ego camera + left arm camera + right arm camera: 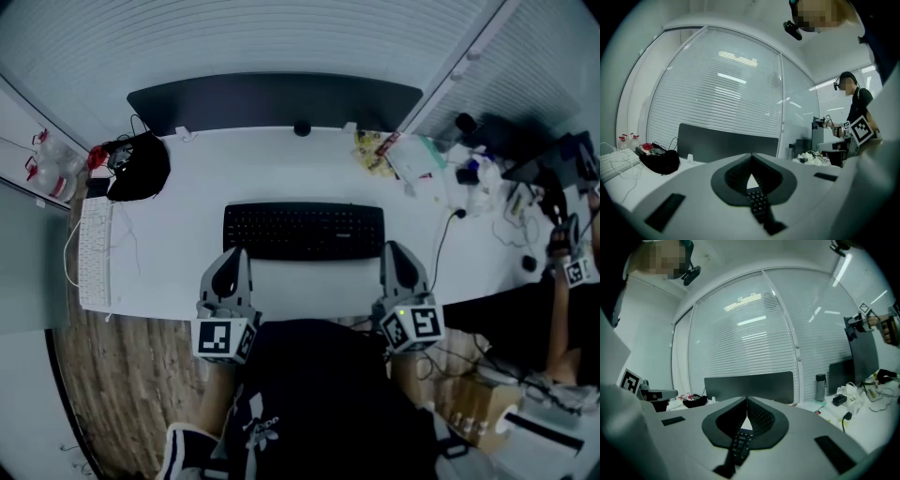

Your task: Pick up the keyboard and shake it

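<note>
Resting flat, keyboard (304, 231) has left tool (239, 253), right tool (390, 247) at its near corners.

Black rectangular plastic keyboard (304, 231): matt keys and casing. White desk top (187, 202): smooth, with a slight sheen. Left gripper (234, 255) and right gripper (396, 249): pale grey moulded plastic shells, matt. Dark pads (736, 174): finely dotted, rubbery-looking texture. White slim plastic keyboard (96, 251): matt. Black bag (141, 171): soft, crumpled cloth. Dark grey desk screen (272, 98): flat and matt, material unclear. Glass wall with pale slatted blinds (722, 93): glossy pane mirroring ceiling lights. Brown plank floor (122, 375): wood-grain pattern, low sheen. Brown cardboard box (473, 401): dull paper surface.
</note>
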`<state>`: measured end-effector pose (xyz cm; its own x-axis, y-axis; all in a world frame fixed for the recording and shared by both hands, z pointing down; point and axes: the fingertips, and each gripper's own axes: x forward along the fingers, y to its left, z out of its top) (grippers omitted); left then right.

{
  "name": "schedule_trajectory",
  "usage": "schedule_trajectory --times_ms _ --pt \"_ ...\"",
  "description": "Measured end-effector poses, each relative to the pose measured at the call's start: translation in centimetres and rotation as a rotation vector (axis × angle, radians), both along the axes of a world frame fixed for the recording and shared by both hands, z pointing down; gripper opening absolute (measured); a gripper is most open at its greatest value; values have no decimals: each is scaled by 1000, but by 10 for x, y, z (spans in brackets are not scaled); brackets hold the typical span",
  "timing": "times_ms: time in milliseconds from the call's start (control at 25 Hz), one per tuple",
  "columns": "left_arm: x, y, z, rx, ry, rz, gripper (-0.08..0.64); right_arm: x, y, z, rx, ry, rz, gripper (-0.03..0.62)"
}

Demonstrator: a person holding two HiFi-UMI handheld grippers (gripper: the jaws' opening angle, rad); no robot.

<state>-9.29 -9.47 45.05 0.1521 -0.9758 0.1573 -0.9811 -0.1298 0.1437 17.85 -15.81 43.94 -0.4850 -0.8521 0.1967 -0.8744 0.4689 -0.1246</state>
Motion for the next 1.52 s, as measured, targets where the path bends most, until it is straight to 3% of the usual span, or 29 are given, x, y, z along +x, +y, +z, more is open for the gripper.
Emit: schedule_trajectory --times_ms 360,680,880,1080,1120,1200,1240,1320,1520 --pt "-47 -13 15 -37 -13 -10 -3 -10 -3 15 -23 81 51 5" --pt "-66 -23 32 -67 -3 2 -2 -14 -16 16 -32 104 100 6" --pt "-70 -30 34 -68 2 20 -2 -17 -35 14 -9 146 81 5" --pt "-79 -29 70 -161 0 39 2 -16 -56 31 -60 160 63 6" --pt "-81 -28 76 -182 5 37 13 -11 -60 36 -75 168 81 8" --pt "-81 -28 90 -228 21 29 102 2 -67 47 -105 181 118 11" --pt "-81 -27 97 -248 27 25 125 6 -70 53 -125 180 120 38" --pt "-81 -28 111 -280 33 23 163 11 -75 64 -169 168 104 153" --pt "-79 -33 152 -388 81 30 206 11 -91 90 -236 175 39 153"
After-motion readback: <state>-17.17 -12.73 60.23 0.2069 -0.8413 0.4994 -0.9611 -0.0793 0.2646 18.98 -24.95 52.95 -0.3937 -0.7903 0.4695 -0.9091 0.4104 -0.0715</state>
